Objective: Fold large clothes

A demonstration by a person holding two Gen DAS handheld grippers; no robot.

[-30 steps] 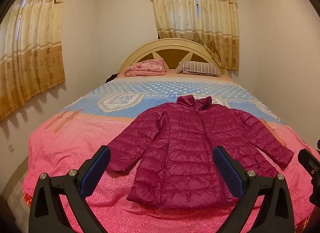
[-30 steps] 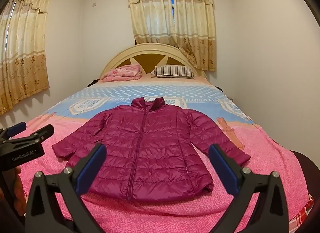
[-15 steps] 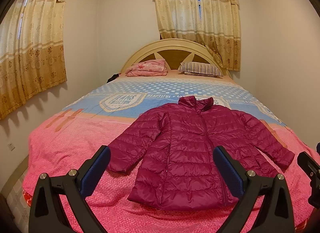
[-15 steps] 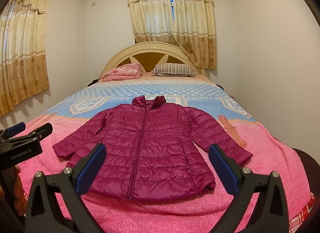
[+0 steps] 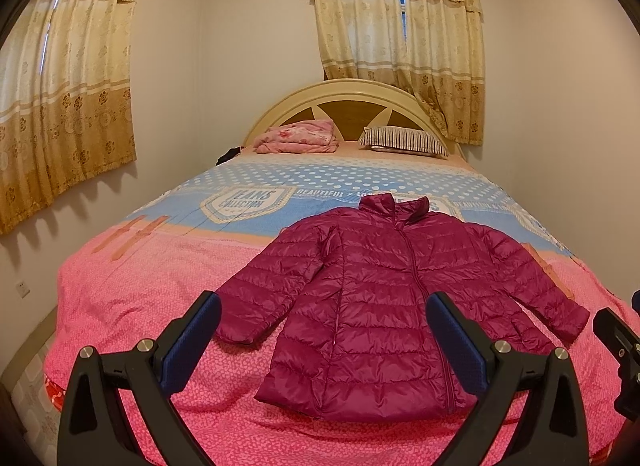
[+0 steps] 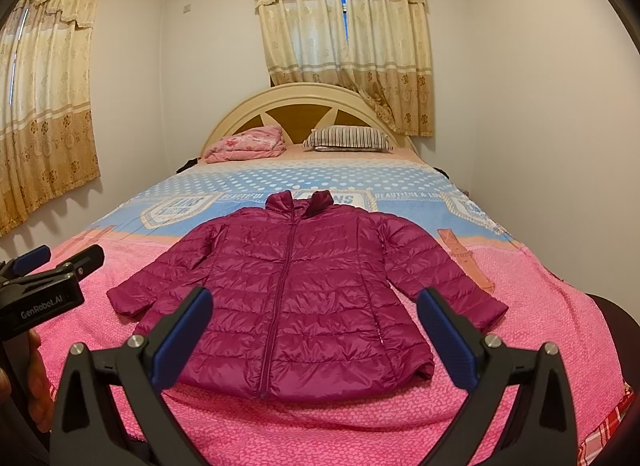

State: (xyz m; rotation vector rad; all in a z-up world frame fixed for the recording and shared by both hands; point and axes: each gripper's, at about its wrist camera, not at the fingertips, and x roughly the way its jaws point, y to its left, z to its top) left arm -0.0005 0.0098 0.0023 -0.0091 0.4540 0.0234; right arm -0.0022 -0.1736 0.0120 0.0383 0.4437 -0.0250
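right wrist alone shows a hand (image 6: 38, 378).

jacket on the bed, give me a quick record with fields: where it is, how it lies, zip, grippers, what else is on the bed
jacket: near end of the bed, collar toward the headboard
lay: flat, front up, both sleeves spread out
zip: closed
left gripper: open, above the bed, holding nothing
right gripper: open, holding nothing
far end: striped pillow, folded pink blanket

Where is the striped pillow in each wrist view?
Left wrist view: the striped pillow lies right of centre, at the head of the bed.
Right wrist view: striped pillow, just right of centre.
Shared landmark: the folded pink floral blanket, directly left of it.
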